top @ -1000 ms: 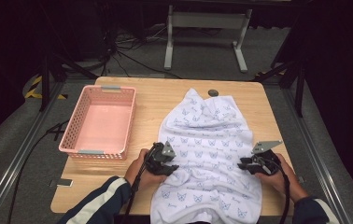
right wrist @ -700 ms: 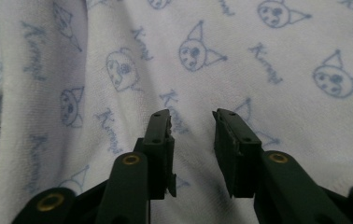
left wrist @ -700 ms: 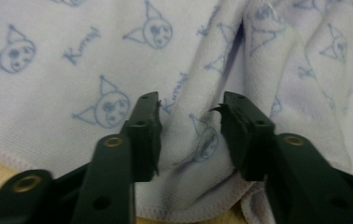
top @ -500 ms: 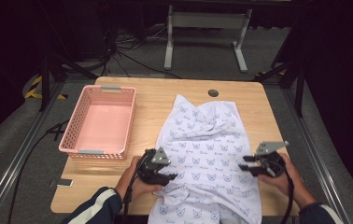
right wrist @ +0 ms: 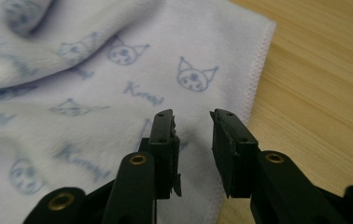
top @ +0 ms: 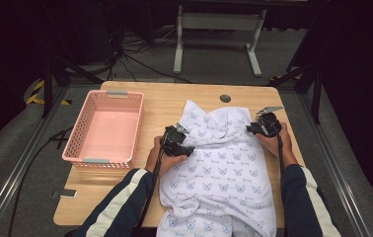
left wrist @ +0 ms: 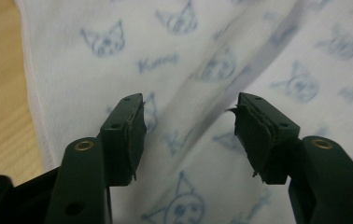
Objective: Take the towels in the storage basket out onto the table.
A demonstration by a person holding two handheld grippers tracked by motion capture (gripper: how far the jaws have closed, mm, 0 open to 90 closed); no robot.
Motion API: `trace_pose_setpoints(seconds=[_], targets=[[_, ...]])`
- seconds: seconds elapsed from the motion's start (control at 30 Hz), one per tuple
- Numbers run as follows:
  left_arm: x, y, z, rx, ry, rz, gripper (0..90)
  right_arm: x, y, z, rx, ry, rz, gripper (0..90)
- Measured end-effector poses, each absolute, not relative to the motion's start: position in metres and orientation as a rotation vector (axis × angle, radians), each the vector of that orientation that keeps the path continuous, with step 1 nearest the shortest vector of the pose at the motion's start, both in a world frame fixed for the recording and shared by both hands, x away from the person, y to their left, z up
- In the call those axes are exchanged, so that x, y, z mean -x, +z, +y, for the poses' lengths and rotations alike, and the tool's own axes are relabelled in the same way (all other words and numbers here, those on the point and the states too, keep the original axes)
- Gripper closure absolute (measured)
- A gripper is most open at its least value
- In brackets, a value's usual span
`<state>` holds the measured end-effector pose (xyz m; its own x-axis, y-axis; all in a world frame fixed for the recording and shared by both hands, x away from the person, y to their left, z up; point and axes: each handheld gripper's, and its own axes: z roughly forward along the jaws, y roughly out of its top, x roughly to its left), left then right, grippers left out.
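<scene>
1. The pale wooden worktop (top: 174,101) stands on grey floor, with a metal stand at the far side and dark surroundings.
2. An empty pink basket (top: 104,129) sits at the worktop's left.
3. The white cat-print cloth (top: 219,173) covers the right-centre and hangs over the near edge.
4. The left claw (top: 180,143), released, has just been opening above the cloth, with nothing between its pads.
5. The right claw (top: 258,126) hovers released by the cloth's right hem.
6. Since a second ago, both hands have moved farther up, and the cloth's far end now lies bunched.
</scene>
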<state>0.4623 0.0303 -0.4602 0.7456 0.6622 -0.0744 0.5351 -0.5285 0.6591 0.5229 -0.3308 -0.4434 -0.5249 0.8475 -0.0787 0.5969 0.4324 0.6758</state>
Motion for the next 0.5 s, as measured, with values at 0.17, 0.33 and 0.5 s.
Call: trace_pose_setpoints(seconds=[0.17,0.33,0.5], targets=[[-0.447,-0.461,0.039,-2.245,0.254,0.926,42.3,-0.524,-0.448,-0.342,-1.342,0.825,2.238,72.8],[-0.427,-0.46,0.04,-2.258,0.259,0.94,43.9,-0.508,-0.447,-0.365,-1.42,0.811,2.186,76.0],[-0.416,-0.457,0.045,-2.25,0.167,0.966,45.4,-0.499,-0.445,-0.369,-1.455,0.773,2.181,76.7]])
